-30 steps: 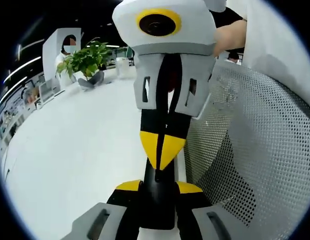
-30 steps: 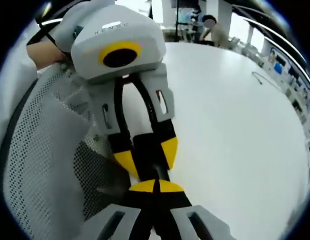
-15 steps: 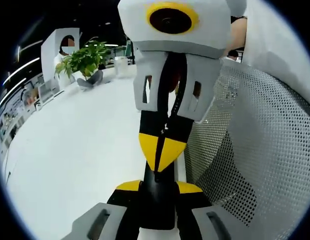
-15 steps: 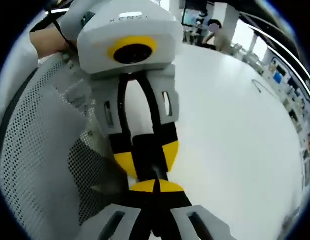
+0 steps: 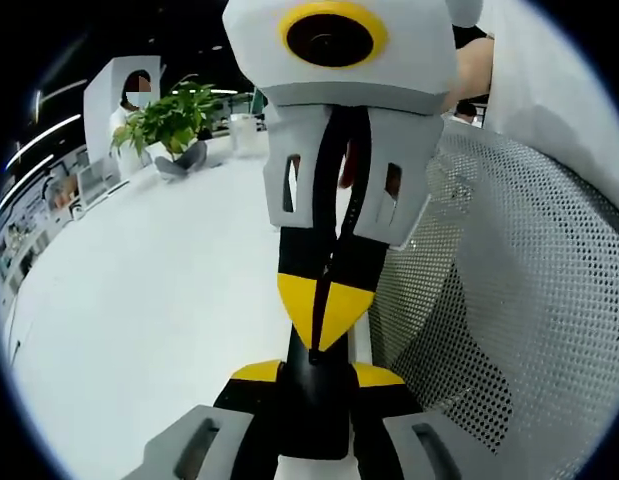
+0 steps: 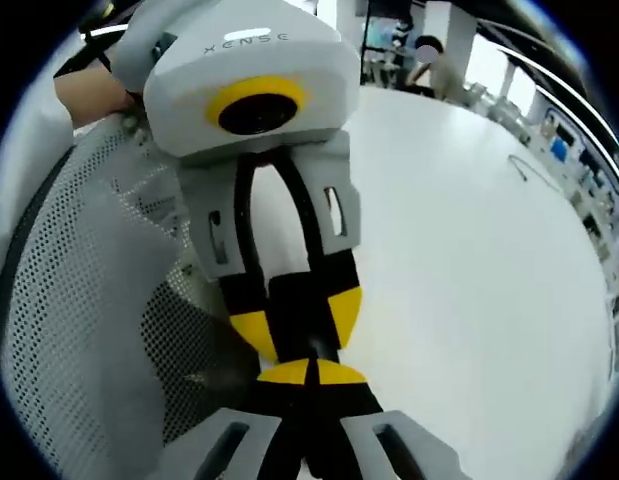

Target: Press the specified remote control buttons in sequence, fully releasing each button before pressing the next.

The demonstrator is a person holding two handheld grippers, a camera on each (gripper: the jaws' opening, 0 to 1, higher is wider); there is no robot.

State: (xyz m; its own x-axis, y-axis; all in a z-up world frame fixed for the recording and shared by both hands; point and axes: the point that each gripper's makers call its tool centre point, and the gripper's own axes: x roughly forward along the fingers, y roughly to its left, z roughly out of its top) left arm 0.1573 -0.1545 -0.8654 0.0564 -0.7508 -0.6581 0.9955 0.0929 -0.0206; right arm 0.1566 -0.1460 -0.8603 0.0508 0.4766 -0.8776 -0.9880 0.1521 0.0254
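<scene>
While both grippers face each other tip to tip over white table [image 5: 139, 300], no button is pressed: left gripper [image 5: 311, 372] grips black remote [image 5: 314, 400]; right gripper [image 6: 311, 372] closed, tips apparently on remote's far end. Next, judged: press target button with right tips.

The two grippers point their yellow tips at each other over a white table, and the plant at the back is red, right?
Not quite: the plant is green, not red, as the left gripper view shows. The left hand-held gripper and right hand-held gripper do point at each other over the white table.
</scene>
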